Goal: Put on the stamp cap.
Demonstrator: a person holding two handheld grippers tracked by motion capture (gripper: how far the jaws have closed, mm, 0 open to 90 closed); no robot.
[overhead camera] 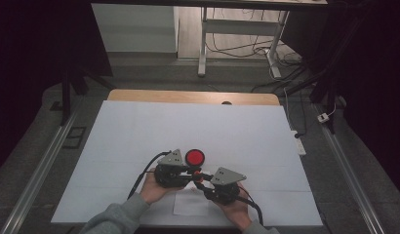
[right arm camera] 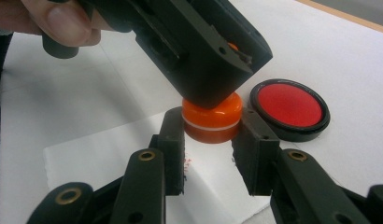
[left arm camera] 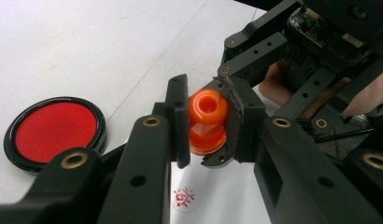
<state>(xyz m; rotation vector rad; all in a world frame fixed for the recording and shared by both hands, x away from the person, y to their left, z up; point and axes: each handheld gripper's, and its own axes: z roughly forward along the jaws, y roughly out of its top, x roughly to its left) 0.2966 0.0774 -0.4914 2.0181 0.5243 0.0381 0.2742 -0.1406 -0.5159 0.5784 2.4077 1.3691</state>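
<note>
An orange stamp [overhead camera: 197, 174] hangs between my two grippers just above the table. My left gripper [left arm camera: 208, 100] is shut on its knob-shaped orange handle [left arm camera: 207, 128]. From the other side my right gripper [right arm camera: 212, 133] is shut on the stamp's round lower part [right arm camera: 211, 116], which has a white band. In the right gripper view the left gripper's black body covers the top of the stamp. A round red ink pad [overhead camera: 194, 157] in a black case lies open on the table just beyond the grippers. In the high view my left gripper [overhead camera: 190, 171] and right gripper [overhead camera: 202, 183] meet at the stamp.
A small white paper [overhead camera: 190, 204] lies under the grippers and carries a red stamped mark [left arm camera: 184, 199]. A large white sheet [overhead camera: 188, 122] covers the wooden table. The ink pad [right arm camera: 288, 105] sits close to the right jaw. Table legs and cables stand on the floor beyond.
</note>
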